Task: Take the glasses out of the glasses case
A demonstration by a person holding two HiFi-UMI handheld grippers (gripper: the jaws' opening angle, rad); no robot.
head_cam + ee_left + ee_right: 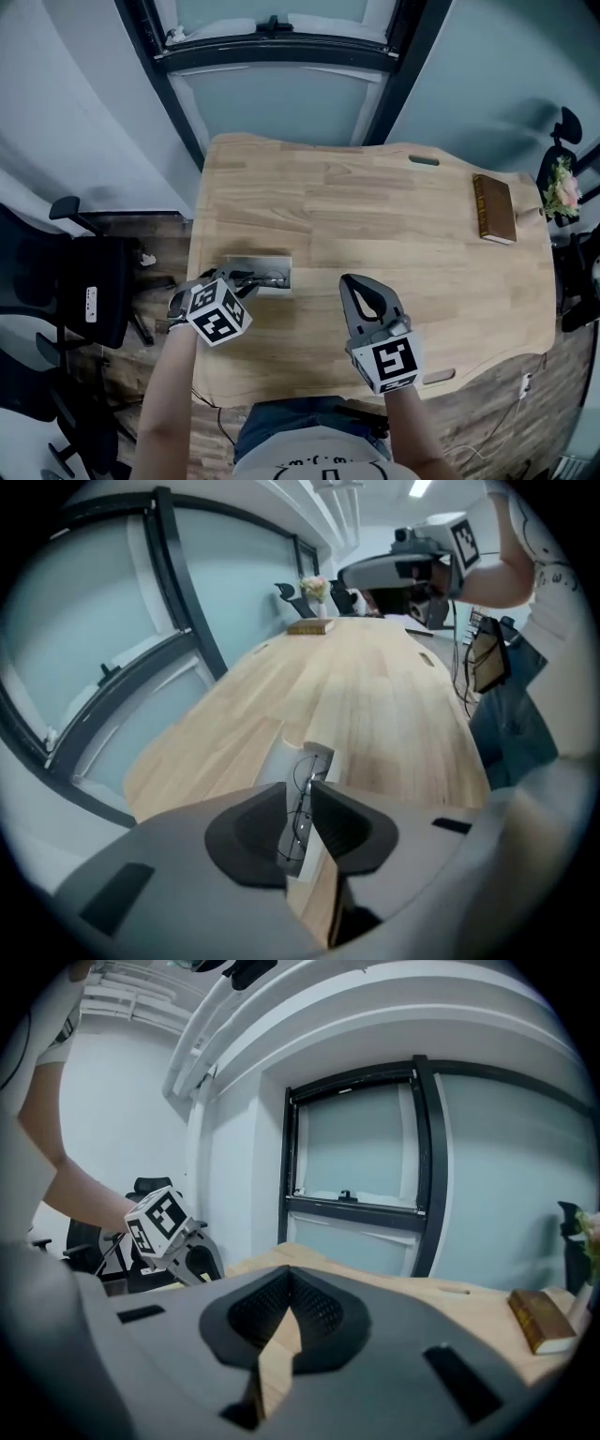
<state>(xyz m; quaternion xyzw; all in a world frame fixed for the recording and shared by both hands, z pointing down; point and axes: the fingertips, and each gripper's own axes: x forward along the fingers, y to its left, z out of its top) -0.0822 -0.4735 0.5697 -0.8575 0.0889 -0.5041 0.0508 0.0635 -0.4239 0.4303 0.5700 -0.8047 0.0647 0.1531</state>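
Observation:
An open silver glasses case point(277, 265) lies near the left edge of the wooden table point(375, 216). Thin dark-rimmed glasses point(266, 277) rest inside it. My left gripper point(249, 279) points steeply down over the case. In the left gripper view its jaws point(302, 797) stand a narrow gap apart, and the wire glasses point(304, 782) and the case point(277, 761) show in that gap; no pad visibly presses on them. My right gripper point(350, 280) hovers to the right of the case, over bare wood, with its tips together point(289, 1283) and nothing held.
A brown book point(494, 208) lies at the table's far right, beside a small flower pot point(562, 187). Black office chairs point(94, 286) stand left of the table. A dark-framed window point(281, 52) lies beyond the far edge. The person's legs are at the near edge.

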